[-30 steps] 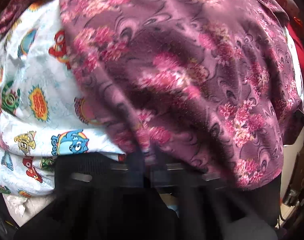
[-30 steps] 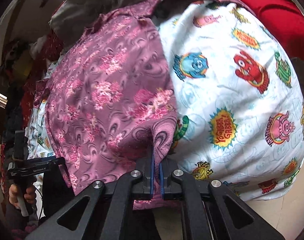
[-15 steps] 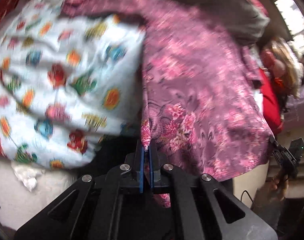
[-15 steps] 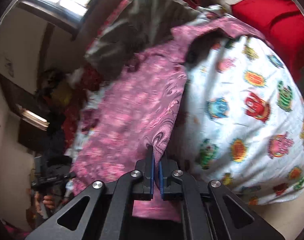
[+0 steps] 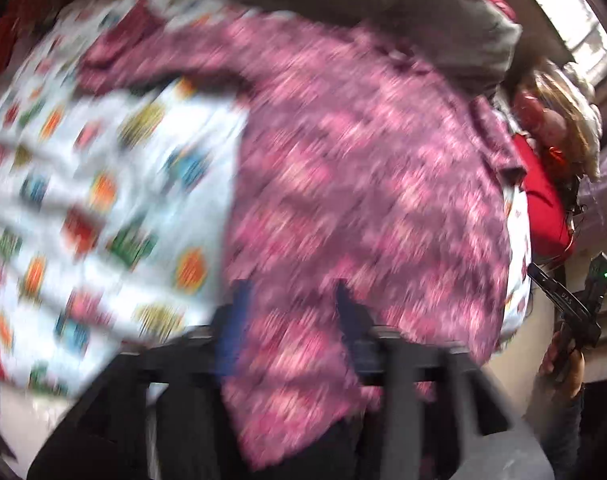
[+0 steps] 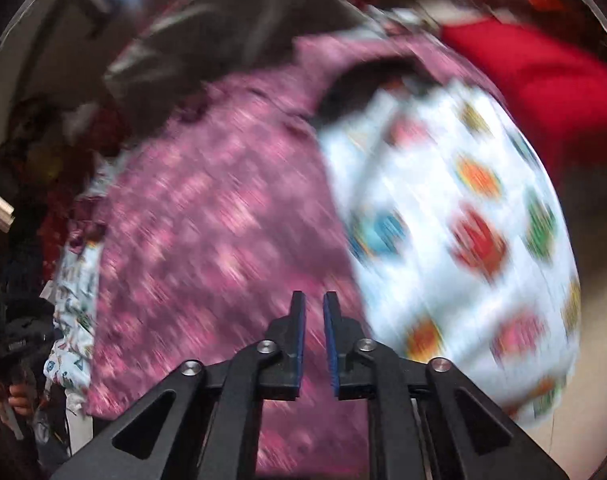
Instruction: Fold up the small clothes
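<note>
A purple-pink floral garment (image 5: pixel 363 184) lies spread on a white cartoon-print sheet (image 5: pixel 83 184). Both views are motion-blurred. In the left wrist view my left gripper (image 5: pixel 289 304) is open, its fingers apart over the garment's near edge, with cloth lying between them. In the right wrist view the same garment (image 6: pixel 207 232) fills the left half beside the sheet (image 6: pixel 463 240). My right gripper (image 6: pixel 314 320) has its blue pads slightly apart, open, with nothing gripped, over the garment's near edge.
A grey cloth (image 5: pixel 403 8) lies beyond the garment. A red cushion (image 6: pixel 543 80) sits at the far right, also at the right of the left wrist view (image 5: pixel 543 208). The other gripper and hand show at the edge (image 5: pixel 571 312). Window light at top.
Both grippers were shut on the garment's near edge half a second ago; both have now opened and let the cloth go. Both cameras are moving, blurring the frames.
</note>
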A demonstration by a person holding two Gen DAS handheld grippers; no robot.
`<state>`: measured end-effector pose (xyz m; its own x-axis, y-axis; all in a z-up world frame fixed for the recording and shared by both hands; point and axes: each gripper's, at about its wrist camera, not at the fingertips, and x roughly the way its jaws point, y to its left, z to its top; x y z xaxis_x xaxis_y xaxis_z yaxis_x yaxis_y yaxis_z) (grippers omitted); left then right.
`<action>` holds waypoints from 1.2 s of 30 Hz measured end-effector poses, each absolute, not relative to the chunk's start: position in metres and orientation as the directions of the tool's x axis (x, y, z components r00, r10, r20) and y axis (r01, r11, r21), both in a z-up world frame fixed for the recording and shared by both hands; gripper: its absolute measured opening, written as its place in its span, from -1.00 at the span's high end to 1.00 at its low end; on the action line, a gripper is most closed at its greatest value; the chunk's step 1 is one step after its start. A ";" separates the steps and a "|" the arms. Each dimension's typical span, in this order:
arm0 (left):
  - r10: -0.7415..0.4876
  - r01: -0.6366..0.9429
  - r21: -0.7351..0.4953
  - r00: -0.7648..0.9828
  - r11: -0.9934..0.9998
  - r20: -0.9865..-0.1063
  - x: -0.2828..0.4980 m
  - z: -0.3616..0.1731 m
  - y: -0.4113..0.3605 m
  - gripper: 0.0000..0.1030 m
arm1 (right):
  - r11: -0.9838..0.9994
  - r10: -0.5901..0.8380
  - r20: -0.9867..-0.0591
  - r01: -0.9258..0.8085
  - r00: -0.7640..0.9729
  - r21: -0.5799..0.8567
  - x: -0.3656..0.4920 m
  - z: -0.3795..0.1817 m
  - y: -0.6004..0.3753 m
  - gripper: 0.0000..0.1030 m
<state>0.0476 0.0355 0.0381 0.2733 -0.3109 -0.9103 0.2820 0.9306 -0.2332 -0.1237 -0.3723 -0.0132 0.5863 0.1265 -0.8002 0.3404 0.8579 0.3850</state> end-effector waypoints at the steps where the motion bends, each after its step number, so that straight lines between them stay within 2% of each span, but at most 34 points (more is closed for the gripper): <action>1: -0.300 0.288 -0.215 0.295 0.933 -0.907 0.054 0.038 0.028 -0.13 | 0.871 0.127 -0.789 0.313 0.601 0.379 -0.110 -0.013 -0.367 0.68; 4: -0.250 0.303 -0.154 0.309 0.940 -0.918 0.074 0.010 -0.009 -0.13 | 0.887 0.132 -0.799 0.290 0.587 0.360 -0.074 -0.033 -0.356 0.68; 7: -0.196 0.282 -0.120 0.259 0.952 -0.946 0.091 -0.025 -0.025 -0.13 | 0.894 0.130 -0.867 0.322 0.480 0.313 -0.050 -0.066 -0.351 0.72; 9: -0.188 0.263 -0.130 0.211 0.956 -0.959 0.096 -0.040 -0.027 -0.12 | 0.866 0.173 -0.836 0.323 0.520 0.380 -0.055 -0.059 -0.366 0.72; 11: -0.194 0.264 -0.135 0.214 0.955 -0.957 0.097 -0.044 -0.024 -0.12 | 0.795 0.191 -0.762 0.358 0.618 0.490 -0.060 -0.038 -0.404 0.72; 12: -0.197 0.273 -0.135 0.214 0.952 -0.957 0.097 -0.043 -0.024 -0.13 | 0.748 0.167 -0.728 0.396 0.665 0.533 -0.067 -0.030 -0.430 0.67; 15: -0.227 0.298 -0.159 0.211 0.941 -0.951 0.097 -0.039 -0.019 -0.13 | 0.553 0.052 -0.657 0.526 0.752 0.646 -0.084 -0.025 -0.514 0.20; 18: -0.279 0.300 -0.215 0.189 0.929 -0.941 0.097 -0.037 -0.011 -0.13 | 0.271 -0.075 -0.625 0.619 0.777 0.737 -0.108 -0.051 -0.601 0.19; 22: -0.315 0.296 -0.257 0.168 0.920 -0.934 0.103 -0.034 -0.005 -0.13 | -0.015 -0.064 -0.629 0.629 0.775 0.777 -0.116 -0.102 -0.660 0.19; 24: -0.329 0.299 -0.271 0.164 0.915 -0.930 0.109 -0.030 -0.007 -0.13 | -0.082 -0.044 -0.603 0.599 0.796 0.796 -0.103 -0.117 -0.673 0.18; 26: -0.346 0.300 -0.287 0.164 0.910 -0.924 0.117 -0.026 -0.013 -0.13 | -0.086 -0.069 -0.610 0.604 0.789 0.792 -0.088 -0.120 -0.676 0.06; 28: -0.374 0.300 -0.316 0.162 0.900 -0.913 0.120 -0.019 -0.022 -0.13 | -0.091 -0.078 -0.609 0.602 0.790 0.793 -0.075 -0.127 -0.685 -0.22; 30: -0.405 0.300 -0.347 0.159 0.889 -0.901 0.130 -0.014 -0.030 -0.13 | -0.117 -0.086 -0.621 0.611 0.779 0.783 -0.063 -0.137 -0.686 -0.23; 32: -0.407 0.312 -0.343 0.168 0.886 -0.898 0.141 -0.010 -0.041 -0.13 | -0.133 -0.107 -0.623 0.610 0.775 0.781 -0.060 -0.142 -0.688 -0.16; 33: -0.395 0.325 -0.324 0.183 0.888 -0.900 0.148 -0.006 -0.046 -0.13 | -0.119 -0.133 -0.615 0.604 0.777 0.788 -0.062 -0.139 -0.688 0.18; 34: -0.388 0.337 -0.308 0.202 0.890 -0.899 0.153 -0.003 -0.050 -0.13 | -0.100 -0.150 -0.609 0.601 0.779 0.793 -0.065 -0.134 -0.688 0.63; 35: -0.375 0.346 -0.286 0.226 0.894 -0.899 0.161 0.002 -0.053 -0.13 | -0.058 -0.166 -0.607 0.607 0.777 0.793 -0.066 -0.125 -0.690 0.81; 36: -0.362 0.351 -0.265 0.249 0.898 -0.898 0.170 0.006 -0.056 -0.13 | -0.021 -0.177 -0.613 0.620 0.770 0.785 -0.067 -0.117 -0.694 0.83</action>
